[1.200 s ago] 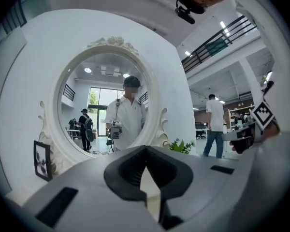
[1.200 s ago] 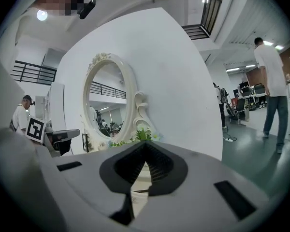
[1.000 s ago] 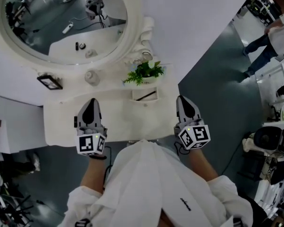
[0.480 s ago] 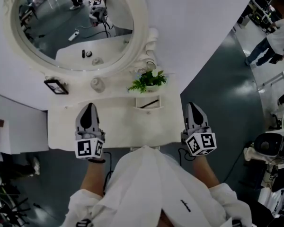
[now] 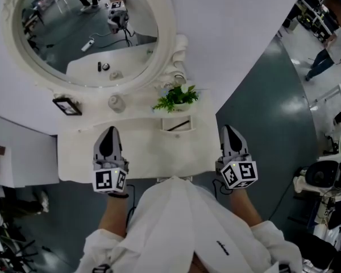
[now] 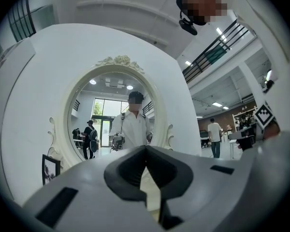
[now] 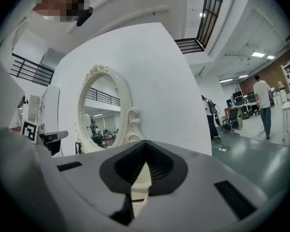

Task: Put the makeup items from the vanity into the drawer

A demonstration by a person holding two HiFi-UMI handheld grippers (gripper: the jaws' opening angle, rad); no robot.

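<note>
At the tabletop (image 5: 142,152), head view, a pencil (image 5: 178,124) lies in its tray (image 5: 162,121), beyond my left hand-held gripper (image 5: 108,132) and right hand-held gripper (image 5: 228,129). Left gripper view: clenched, empty. Right gripper view: likewise. Reaching clenched, I'd probably knock the pencil away.
</note>
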